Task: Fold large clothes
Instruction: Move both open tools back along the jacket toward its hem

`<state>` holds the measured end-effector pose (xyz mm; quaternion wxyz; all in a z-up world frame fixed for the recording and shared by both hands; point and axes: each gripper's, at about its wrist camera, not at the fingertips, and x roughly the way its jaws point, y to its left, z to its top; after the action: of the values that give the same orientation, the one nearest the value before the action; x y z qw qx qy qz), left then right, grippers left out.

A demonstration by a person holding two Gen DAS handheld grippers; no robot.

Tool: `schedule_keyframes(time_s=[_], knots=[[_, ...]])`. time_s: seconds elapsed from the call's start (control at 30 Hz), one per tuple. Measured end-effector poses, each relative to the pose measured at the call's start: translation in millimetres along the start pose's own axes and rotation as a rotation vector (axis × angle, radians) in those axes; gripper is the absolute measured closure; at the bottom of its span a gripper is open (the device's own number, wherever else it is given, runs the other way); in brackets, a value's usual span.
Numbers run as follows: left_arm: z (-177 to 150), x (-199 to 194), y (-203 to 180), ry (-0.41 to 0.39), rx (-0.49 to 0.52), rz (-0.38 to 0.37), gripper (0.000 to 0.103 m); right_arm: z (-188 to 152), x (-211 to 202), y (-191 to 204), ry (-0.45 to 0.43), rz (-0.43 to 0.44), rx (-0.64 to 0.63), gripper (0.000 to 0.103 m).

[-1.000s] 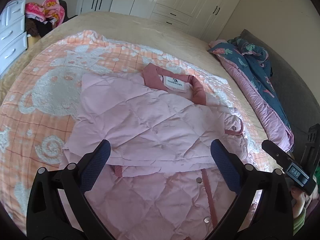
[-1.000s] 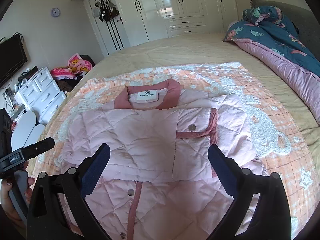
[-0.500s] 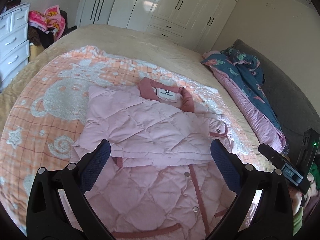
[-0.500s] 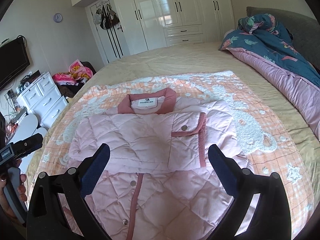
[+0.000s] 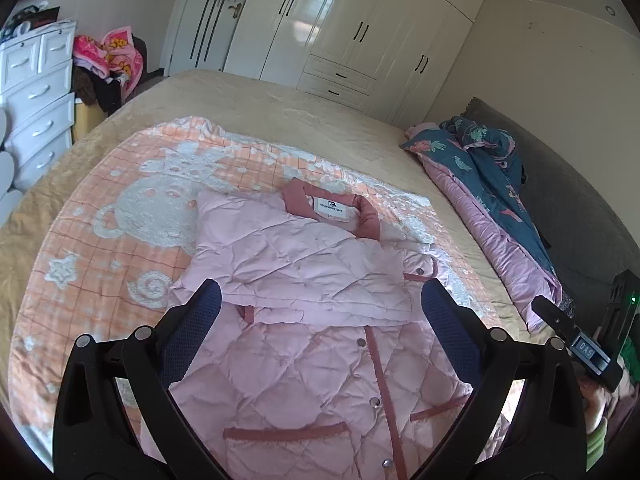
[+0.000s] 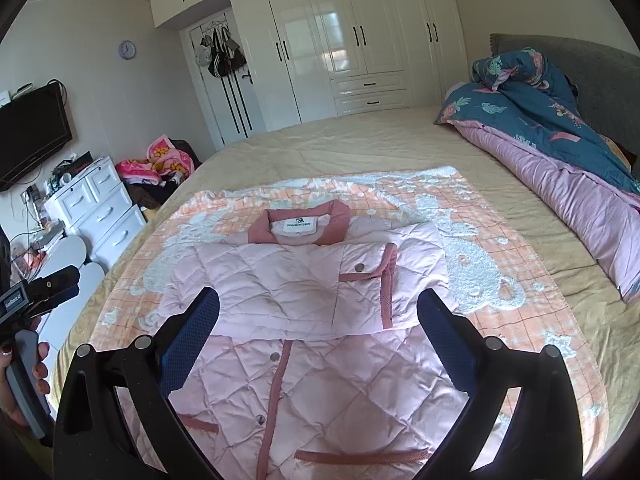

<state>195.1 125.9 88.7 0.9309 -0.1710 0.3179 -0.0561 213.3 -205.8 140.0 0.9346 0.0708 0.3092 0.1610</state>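
The left gripper (image 5: 320,320) hangs above the lower half of the pink quilted jacket (image 5: 316,292), its two blue-padded fingers spread wide with nothing between them. The right gripper (image 6: 318,320) does the same, jaws fully apart and empty, over the same part of the garment. Each one shows at the edge of the other's view, held by a hand (image 6: 24,384) on its grip.

The jacket lies flat and face up on an orange-and-white blanket (image 6: 480,264) spread over the beige bed (image 6: 360,140). Its long axis runs from the grippers away toward the wardrobe: the hem with its dark-pink pocket trims is nearest the grippers, and the dark-pink collar (image 6: 298,226) with its white label points to the far side. Both sleeves are folded across the chest, forming a band crosswise to the long axis; the upper one ends in a cuff (image 6: 370,270) with a snap button and pink trim. The snap placket runs down the middle below that band.

Beyond the collar, past bare bed, stands the white wardrobe (image 6: 352,40). On the jacket's cuff side, well apart, a rolled blue floral and lilac quilt (image 6: 560,140) lies along the grey headboard. On the opposite side, off the bed, stand a white chest of drawers (image 6: 96,208) and a heap of pink clothes (image 6: 160,164). Nothing lies on the jacket.
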Motion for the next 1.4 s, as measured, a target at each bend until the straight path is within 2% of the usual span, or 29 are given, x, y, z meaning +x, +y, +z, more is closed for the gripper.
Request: schedule_keyframes(time_s=[0.3, 0.73, 1.4], knots=[[-11, -34, -7, -0.016, 0.014, 0.019, 0.009, -3, -40, -2, -0.027, 0.014, -0.007, 0.004], [-36, -59, -11, -0.012, 0.027, 0.044, 0.009, -22, -77, -10, -0.018, 0.015, -0.023, 0.004], [-86, -74, 17, 0.047, 0.023, 0.141, 0.009, -68, -85, -29, 0.061, -0.001, -0.027, 0.004]])
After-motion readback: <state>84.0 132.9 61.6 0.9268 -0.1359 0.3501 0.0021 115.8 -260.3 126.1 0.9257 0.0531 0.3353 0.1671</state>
